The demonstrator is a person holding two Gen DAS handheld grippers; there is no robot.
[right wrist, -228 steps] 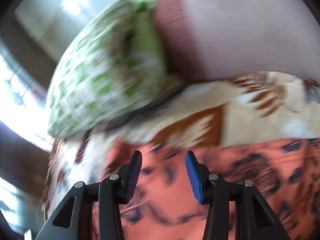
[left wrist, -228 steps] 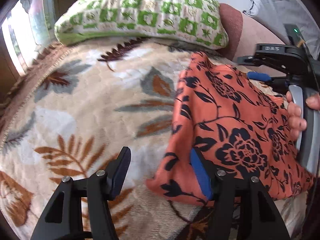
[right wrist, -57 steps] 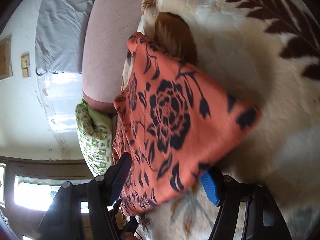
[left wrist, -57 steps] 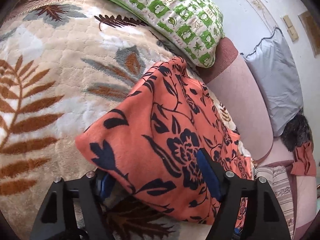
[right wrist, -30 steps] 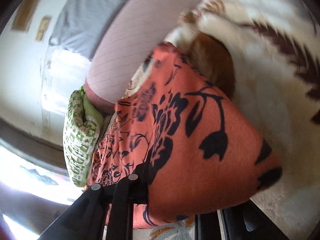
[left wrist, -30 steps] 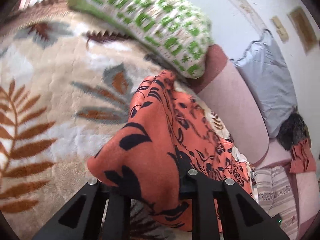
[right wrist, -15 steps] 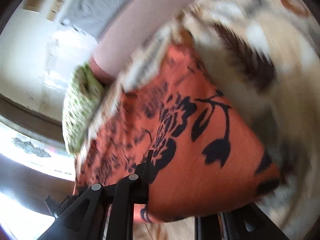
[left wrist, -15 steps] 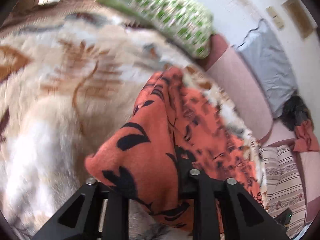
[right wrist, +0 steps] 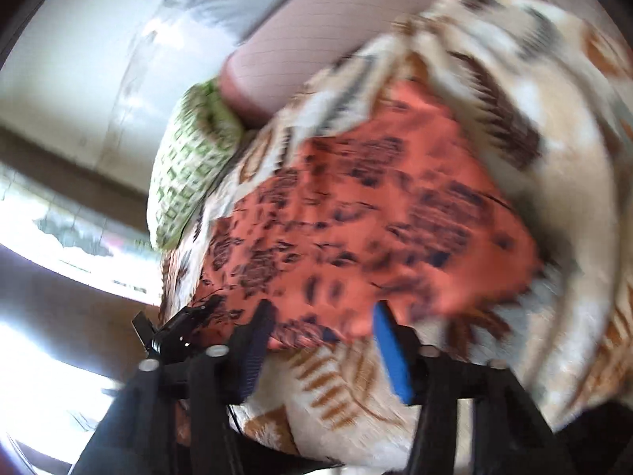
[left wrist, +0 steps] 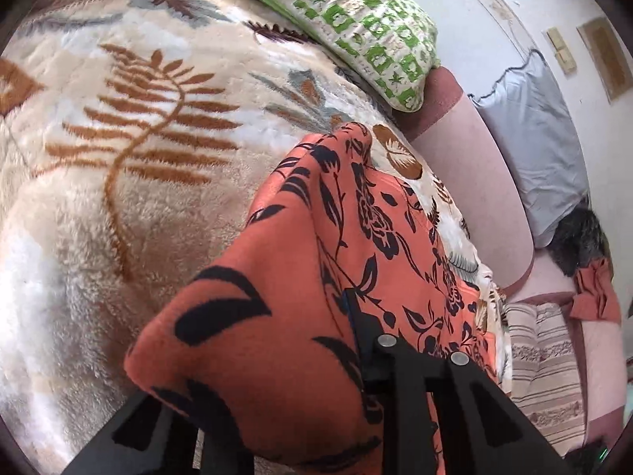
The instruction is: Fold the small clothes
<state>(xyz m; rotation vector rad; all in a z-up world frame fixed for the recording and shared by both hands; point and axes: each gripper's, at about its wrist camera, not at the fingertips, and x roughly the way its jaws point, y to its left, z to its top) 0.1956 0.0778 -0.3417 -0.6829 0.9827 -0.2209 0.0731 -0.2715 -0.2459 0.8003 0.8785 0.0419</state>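
An orange garment with a black flower print lies on a cream leaf-patterned blanket. Its near fold is bunched over my left gripper, whose jaws are closing on the cloth. Only the right finger shows; the left one is hidden under the fabric. In the blurred right wrist view the garment is spread on the blanket. My right gripper hangs just before its near edge, jaws opening, and its pads touch nothing. The black body of the left gripper shows at the garment's left edge.
A green-and-white pillow lies at the blanket's far end. A pink sofa back runs along the right side, with a grey cushion against the wall. Striped fabric and another orange cloth lie further right.
My right gripper has let go of the garment's corner, opened and drawn back; that side now lies flat. My left gripper keeps its fold and has shifted across the blanket.
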